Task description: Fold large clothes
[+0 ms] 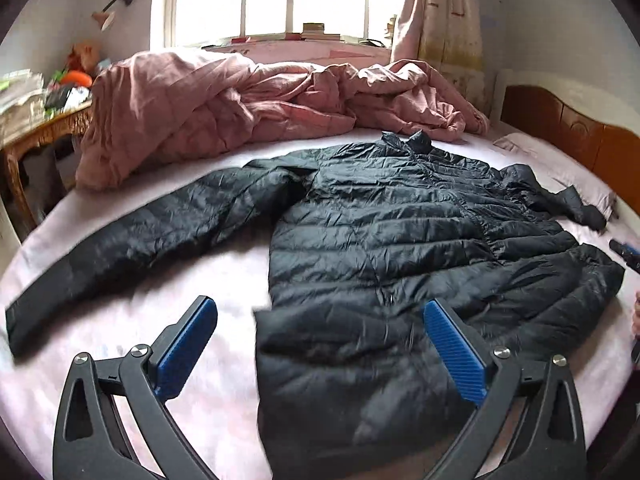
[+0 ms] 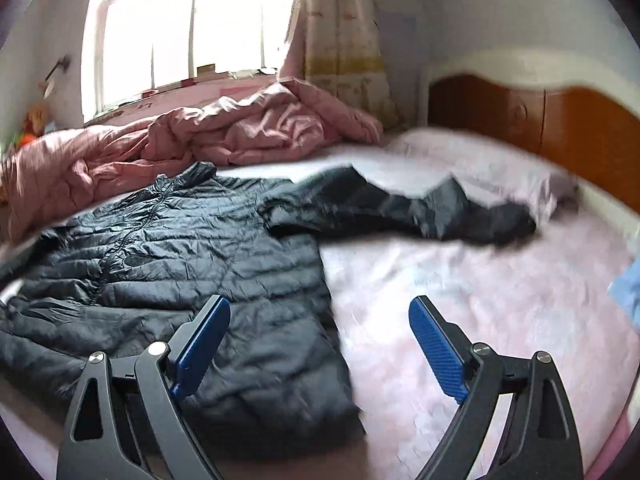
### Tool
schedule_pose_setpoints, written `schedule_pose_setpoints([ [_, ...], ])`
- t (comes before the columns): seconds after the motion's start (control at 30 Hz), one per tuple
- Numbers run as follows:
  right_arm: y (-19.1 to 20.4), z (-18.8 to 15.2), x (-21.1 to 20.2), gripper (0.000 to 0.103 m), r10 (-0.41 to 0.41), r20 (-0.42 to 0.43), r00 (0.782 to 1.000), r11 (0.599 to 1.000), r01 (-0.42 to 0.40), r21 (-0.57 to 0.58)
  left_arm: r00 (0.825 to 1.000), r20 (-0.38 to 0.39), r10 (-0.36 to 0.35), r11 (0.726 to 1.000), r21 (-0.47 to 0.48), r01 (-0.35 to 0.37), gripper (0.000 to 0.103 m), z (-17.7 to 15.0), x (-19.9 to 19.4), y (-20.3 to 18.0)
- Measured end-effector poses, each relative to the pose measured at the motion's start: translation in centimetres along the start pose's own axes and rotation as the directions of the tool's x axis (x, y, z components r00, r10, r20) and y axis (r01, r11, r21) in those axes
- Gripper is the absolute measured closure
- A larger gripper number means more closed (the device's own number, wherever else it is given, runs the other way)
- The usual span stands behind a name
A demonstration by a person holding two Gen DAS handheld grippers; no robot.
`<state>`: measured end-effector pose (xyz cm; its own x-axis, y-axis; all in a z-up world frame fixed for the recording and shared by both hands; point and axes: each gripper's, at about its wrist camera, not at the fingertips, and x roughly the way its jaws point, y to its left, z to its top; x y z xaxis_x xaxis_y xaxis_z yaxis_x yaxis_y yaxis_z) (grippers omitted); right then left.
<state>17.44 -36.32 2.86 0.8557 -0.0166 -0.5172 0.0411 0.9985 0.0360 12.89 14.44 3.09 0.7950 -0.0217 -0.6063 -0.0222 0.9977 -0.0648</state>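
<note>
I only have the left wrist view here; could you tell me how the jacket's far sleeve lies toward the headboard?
Observer: In the right wrist view the sleeve stretches sideways across the pink sheet, its cuff short of the wooden headboard.
Operator: Thank you. Is the right hand-held gripper holding anything?
Observer: No, the right hand-held gripper is open and empty over the jacket's hem corner.
Operator: Anything else nearby?
Observer: A light blue cloth lies at the bed's right edge.

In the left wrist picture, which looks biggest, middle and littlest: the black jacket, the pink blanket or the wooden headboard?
1. black jacket, though it lies nearest the camera, which makes it look bigger.
2. pink blanket, bunched up behind it.
3. wooden headboard, only partly in view at the right edge.
</note>
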Motion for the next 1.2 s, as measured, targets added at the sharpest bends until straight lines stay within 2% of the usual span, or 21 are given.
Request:
schedule_pose_setpoints([
  [0.07,-1.0,-0.4,0.4,0.011,0.069,-0.058,0.996,0.997,-0.066,0.05,0.997,-0.069,-0.025,0.999,-0.028,0.023,0.0,-1.0,0.4,0.4],
  [0.13,-1.7,-1.1,1.3,0.012,0.166,-0.132,0.977,0.982,-0.152,0.112,0.987,-0.141,-0.083,0.995,-0.066,0.074,0.0,-2.0,1.5,0.8],
  [0.17,-1.7,-1.4,1.8,0.017,0.2,-0.155,0.967,0.975,-0.182,0.127,0.981,-0.163,-0.101,0.992,-0.085,0.088,0.002,-2.3,1.9,1.0],
  [0.2,-1.5,-1.7,2.2,0.03,0.221,-0.176,0.959,0.971,-0.2,0.127,0.978,-0.181,-0.105,0.992,-0.094,0.089,0.006,-2.6,2.4,1.0],
  [0.23,-0.9,-1.9,2.7,0.033,0.221,-0.207,0.953,0.974,-0.203,0.102,0.978,-0.19,-0.091,0.993,-0.085,0.076,0.007,-2.8,2.8,0.8],
  [0.27,-0.3,-2.2,3.0,0.033,0.192,-0.222,0.956,0.981,-0.181,0.071,0.979,-0.193,-0.06,0.997,-0.067,0.048,0.007,-3.0,3.2,0.6],
  [0.33,0.9,-3.0,3.9,0.034,0.017,-0.259,0.966,1.0,-0.023,-0.02,0.981,-0.189,0.05,0.999,0.005,-0.05,0.007,-3.3,4.3,-0.1],
  [0.37,1.1,-3.3,4.1,0.034,-0.025,-0.267,0.963,0.999,0.017,-0.033,0.979,-0.194,0.069,0.997,0.03,-0.065,0.007,-3.5,4.8,-0.4],
  [0.47,1.5,-3.6,3.6,0.034,-0.087,-0.246,0.965,0.995,0.075,-0.06,0.977,-0.204,0.067,0.997,0.039,-0.061,0.007,-3.5,5.1,-0.5],
  [0.6,1.0,-4.4,2.6,0.028,-0.11,-0.244,0.963,0.994,0.101,-0.052,0.983,-0.146,0.11,0.993,0.046,-0.104,0.007,-3.4,3.6,-0.5],
  [0.67,0.5,-4.1,1.8,0.028,-0.104,-0.203,0.974,0.994,0.097,-0.04,0.988,-0.073,0.135,0.989,0.074,-0.13,0.007,-2.9,2.0,-1.0],
  [0.73,0.8,-3.6,0.0,0.025,-0.111,-0.109,0.988,0.993,0.106,-0.051,0.991,0.01,0.13,0.987,0.089,-0.13,0.007,-2.4,0.0,-1.6],
  [0.77,1.1,-3.3,-1.1,0.022,-0.115,-0.047,0.992,0.992,0.113,-0.06,0.992,0.055,0.116,0.989,0.089,-0.12,0.007,-2.2,-1.1,-2.0],
  [0.8,1.5,-3.1,-2.1,0.014,-0.107,0.008,0.994,0.992,0.107,-0.068,0.99,0.101,0.096,0.991,0.087,-0.104,0.005,-2.1,-2.2,-2.4],
  [0.83,2.0,-3.0,-3.3,0.013,-0.079,0.066,0.995,0.994,0.084,-0.075,0.986,0.141,0.085,0.992,0.083,-0.097,0.003,-2.1,-3.1,-2.8],
  [0.93,3.8,-2.9,-5.5,0.01,0.014,0.145,0.989,0.992,0.004,-0.125,0.967,0.229,0.113,0.988,0.073,-0.133,0.0,-2.3,-4.7,-3.8],
  [0.97,4.5,-2.9,-5.8,0.008,0.031,0.155,0.987,0.989,-0.008,-0.145,0.962,0.249,0.108,0.987,0.089,-0.134,0.0,-2.4,-5.0,-4.3],
  [1.0,5.3,-3.2,-6.1,0.0,0.049,0.169,0.984,0.984,-0.018,-0.18,0.961,0.259,0.099,0.985,0.108,-0.131,0.0,-2.4,-5.2,-4.7],
  [1.13,8.6,-4.4,-7.3,0.0,0.079,0.211,0.974,0.945,-0.006,-0.328,0.959,0.277,0.065,0.975,0.185,-0.12,0.0,-2.8,-5.3,-6.5],
  [1.2,9.9,-5.0,-7.8,0.0,0.127,0.208,0.97,0.921,-0.037,-0.388,0.967,0.254,-0.003,0.972,0.229,-0.057,0.0,-3.4,-5.5,-7.5],
])
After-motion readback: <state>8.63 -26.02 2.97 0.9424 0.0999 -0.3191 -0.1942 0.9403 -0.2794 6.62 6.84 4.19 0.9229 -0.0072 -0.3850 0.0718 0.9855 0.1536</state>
